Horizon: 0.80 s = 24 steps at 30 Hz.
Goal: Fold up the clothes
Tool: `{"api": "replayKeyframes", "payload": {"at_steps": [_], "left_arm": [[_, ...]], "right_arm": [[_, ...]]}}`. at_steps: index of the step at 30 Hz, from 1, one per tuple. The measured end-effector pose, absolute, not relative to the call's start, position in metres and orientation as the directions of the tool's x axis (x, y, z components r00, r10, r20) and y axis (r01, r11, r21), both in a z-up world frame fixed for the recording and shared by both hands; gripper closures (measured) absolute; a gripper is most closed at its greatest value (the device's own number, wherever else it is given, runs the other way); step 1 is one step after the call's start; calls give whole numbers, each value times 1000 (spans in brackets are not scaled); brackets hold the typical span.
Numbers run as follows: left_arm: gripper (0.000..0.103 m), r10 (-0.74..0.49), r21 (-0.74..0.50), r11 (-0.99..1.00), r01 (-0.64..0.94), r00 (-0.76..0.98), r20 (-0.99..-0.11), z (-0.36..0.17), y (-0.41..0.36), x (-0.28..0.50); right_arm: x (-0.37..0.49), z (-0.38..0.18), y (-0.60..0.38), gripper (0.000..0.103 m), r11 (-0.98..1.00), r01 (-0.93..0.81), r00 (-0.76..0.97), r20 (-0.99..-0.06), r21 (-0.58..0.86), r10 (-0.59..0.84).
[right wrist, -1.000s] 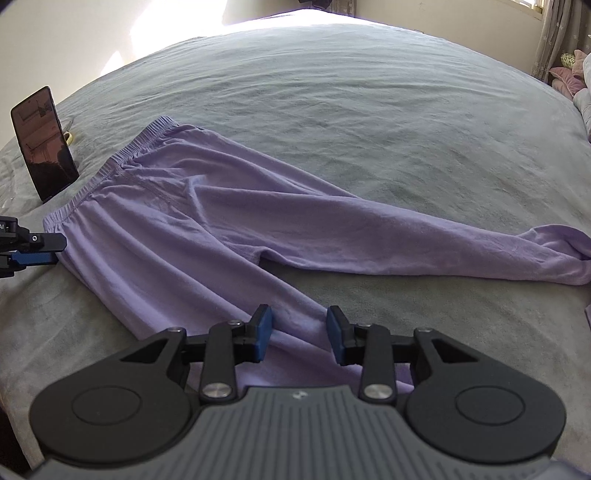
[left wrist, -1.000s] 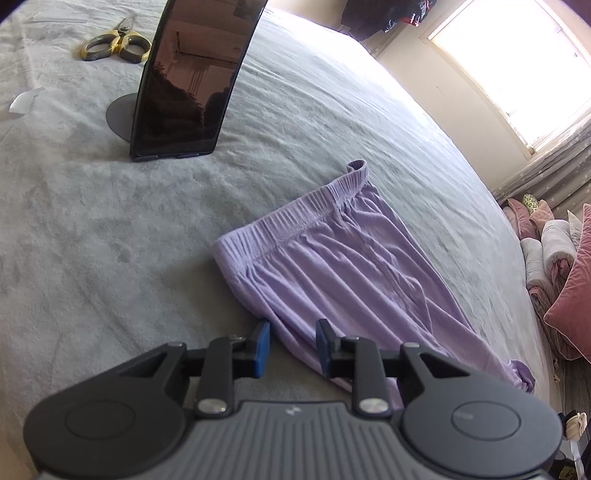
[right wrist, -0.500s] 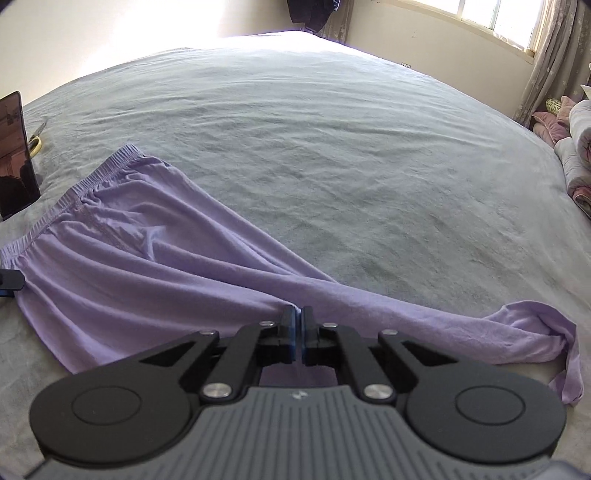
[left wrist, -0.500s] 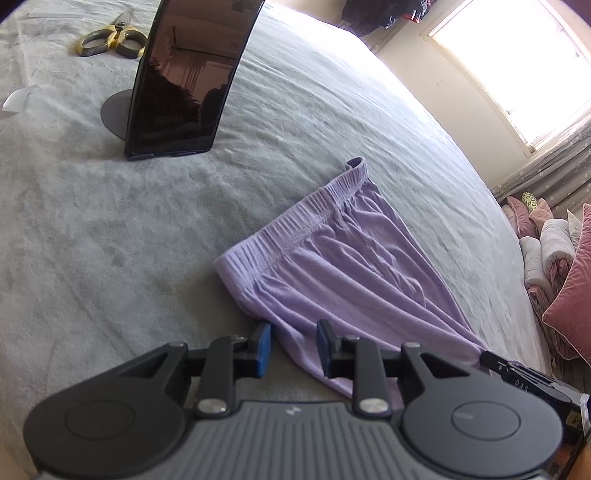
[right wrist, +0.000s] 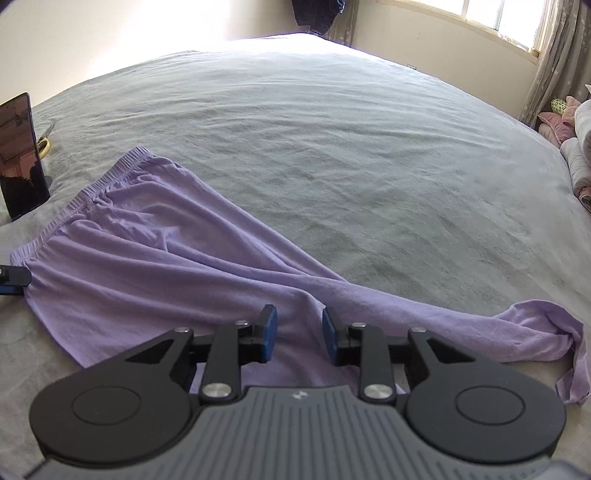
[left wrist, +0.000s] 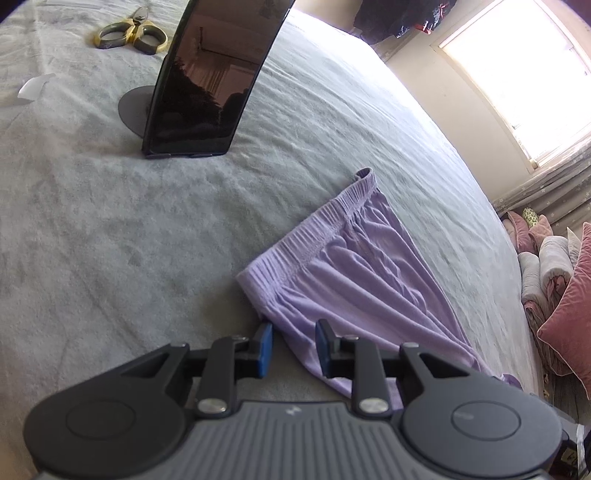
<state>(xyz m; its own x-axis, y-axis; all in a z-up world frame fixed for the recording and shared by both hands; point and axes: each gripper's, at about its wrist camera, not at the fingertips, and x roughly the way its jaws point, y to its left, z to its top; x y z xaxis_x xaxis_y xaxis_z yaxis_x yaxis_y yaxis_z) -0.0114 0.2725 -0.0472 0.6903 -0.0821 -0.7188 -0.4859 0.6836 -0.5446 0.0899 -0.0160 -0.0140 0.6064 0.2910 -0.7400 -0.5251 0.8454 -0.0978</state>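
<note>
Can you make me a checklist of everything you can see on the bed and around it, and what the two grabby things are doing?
Surface: grey bedspread, lightly wrinkled.
Job's things: purple pants lying flat, waistband toward the phone, legs together, far cuff crumpled.
Clutter: phone upright on a round stand; yellow-handled scissors; scrap of white paper.
Grippers: left gripper jaws open at the pants' near edge by the waistband; right gripper jaws open over the pants legs.
Cables: nothing seen.
Surroundings: bright window, curtain, pink cushions beside the bed.
</note>
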Motion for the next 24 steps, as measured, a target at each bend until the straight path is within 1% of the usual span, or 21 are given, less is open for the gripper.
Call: {"api": "replayKeyframes", "payload": {"at_steps": [2, 9, 12, 13, 15, 16, 17, 18, 19, 20, 24], "left_arm": [[77, -66, -546, 673, -500, 694, -717, -47, 275, -14], [78, -27, -544, 654, -526, 702, -712, -48, 275, -14], [78, -6, -530, 661, -531, 702, -712, -49, 273, -12], [80, 3, -522, 665, -534, 702, -713, -49, 272, -11], [87, 31, -499, 676, -543, 697, -716, -49, 271, -9], [93, 46, -485, 682, -547, 694, -718, -49, 271, -7], [95, 55, -476, 688, -548, 693, -719, -50, 271, -5], [96, 62, -469, 691, -550, 692, -720, -50, 271, -3], [96, 66, -464, 695, -550, 691, -720, -50, 271, -3], [97, 68, -458, 700, -548, 690, -721, -49, 271, -2], [97, 70, -444, 720, -533, 692, -718, -42, 273, -6]], "right_arm": [[77, -8, -19, 65, 833, -547, 599, -734, -84, 320], [23, -24, -11, 65, 733, -668, 541, -762, -133, 355], [19, -37, -8, 65, 714, -668, 570, -760, -209, 311], [20, -40, -8, 65, 714, -664, 579, -756, -219, 306], [23, -45, -7, 65, 721, -652, 598, -743, -233, 300], [24, -47, -6, 66, 724, -646, 608, -736, -241, 297], [25, -49, -5, 67, 725, -642, 617, -729, -248, 296], [24, -50, -4, 77, 725, -638, 627, -720, -258, 296], [24, -51, -2, 98, 726, -635, 631, -720, -265, 290], [24, -51, 0, 101, 726, -632, 633, -721, -271, 282], [18, -38, -1, 101, 715, -658, 594, -748, -237, 298]]}}
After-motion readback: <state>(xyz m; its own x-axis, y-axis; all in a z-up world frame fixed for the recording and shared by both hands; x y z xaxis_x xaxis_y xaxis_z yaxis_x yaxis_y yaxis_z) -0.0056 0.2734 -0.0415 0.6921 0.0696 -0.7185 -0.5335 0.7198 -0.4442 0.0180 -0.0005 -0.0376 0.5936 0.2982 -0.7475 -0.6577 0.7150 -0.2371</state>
